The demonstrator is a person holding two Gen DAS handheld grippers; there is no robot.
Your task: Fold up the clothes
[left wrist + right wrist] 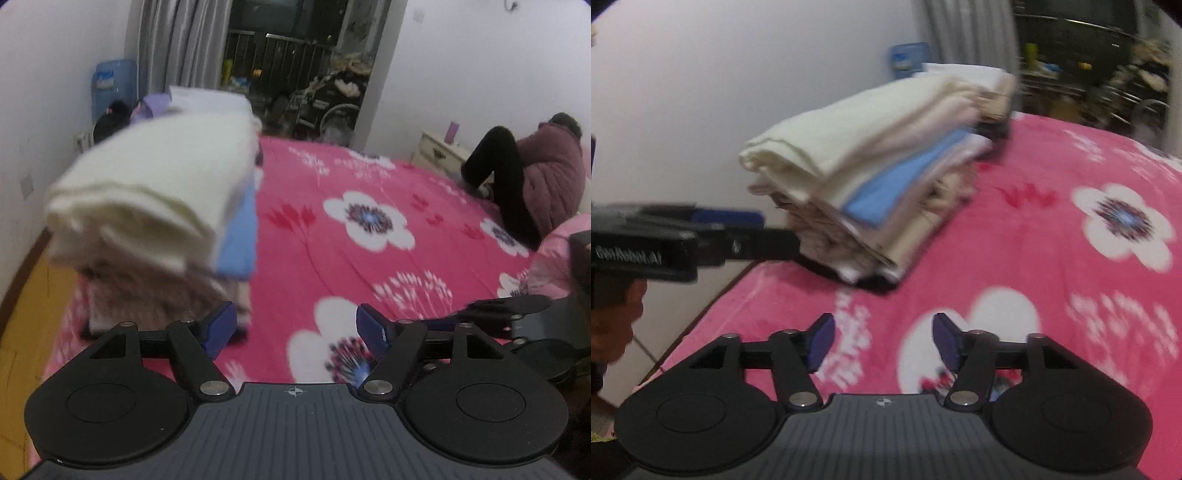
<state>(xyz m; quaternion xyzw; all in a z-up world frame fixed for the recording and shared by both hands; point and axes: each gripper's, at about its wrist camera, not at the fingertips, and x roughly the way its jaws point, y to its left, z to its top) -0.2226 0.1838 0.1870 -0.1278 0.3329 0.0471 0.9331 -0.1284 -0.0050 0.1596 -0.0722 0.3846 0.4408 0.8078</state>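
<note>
A stack of folded clothes (159, 206) sits on the left side of the pink flowered bed (332, 251), with a cream garment on top, a light blue one under it and beige ones below. The same stack (871, 162) shows at upper centre in the right wrist view. My left gripper (297, 328) is open and holds nothing, its left finger close to the stack's near corner. My right gripper (884, 341) is open over the bedspread (1015, 258), short of the stack. The left gripper (713, 236) also reaches in from the left beside the stack; both views are blurred.
A person in a dark red jacket (535, 177) sits at the far right of the bed. A white nightstand (439, 151) stands behind. A blue water bottle (110, 85), grey curtains and a cluttered balcony doorway (303, 62) lie beyond the bed. The bed's left edge drops to the floor (26, 317).
</note>
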